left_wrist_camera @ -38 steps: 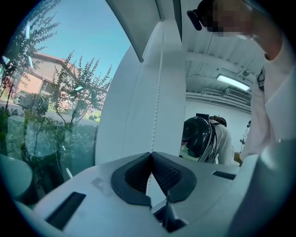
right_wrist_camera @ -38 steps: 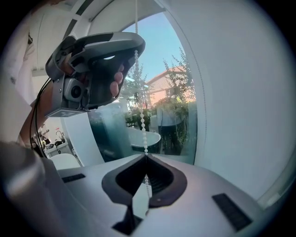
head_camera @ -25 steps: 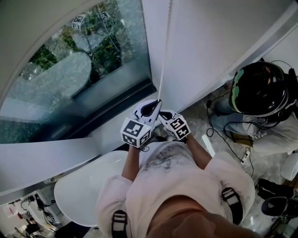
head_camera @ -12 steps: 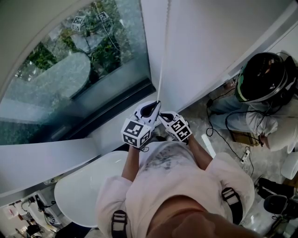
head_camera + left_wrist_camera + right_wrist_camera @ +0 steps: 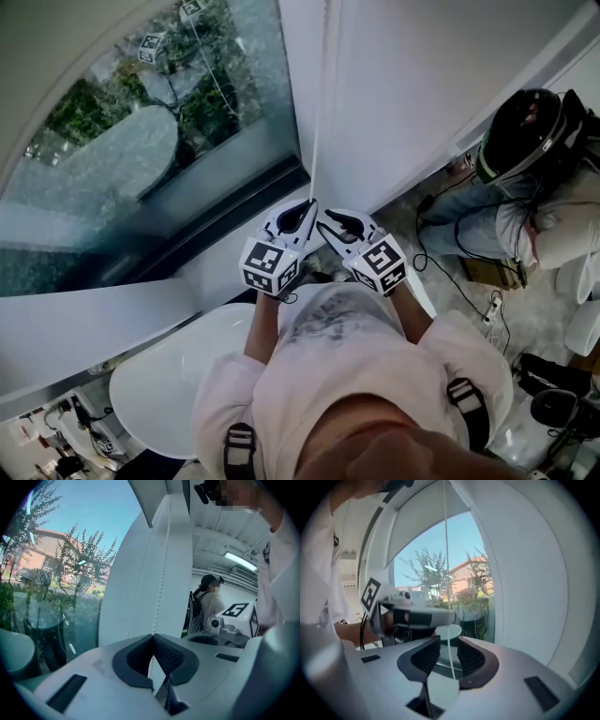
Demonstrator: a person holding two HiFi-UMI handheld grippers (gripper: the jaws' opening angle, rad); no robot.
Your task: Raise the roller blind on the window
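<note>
Right claw (image 5: 330, 222) higher, opening astride cord (image 5: 446, 550)

Top of cord (image 5: 317, 112) cut off, bystander (image 5: 516, 136) partly cropped, perhaps kneeling.

I can't read any words, numbers or brand names here. The only print is the black-and-white square code patterns on the left marker cube (image 5: 270, 265) and the right marker cube (image 5: 382, 263), which spell nothing.
</note>
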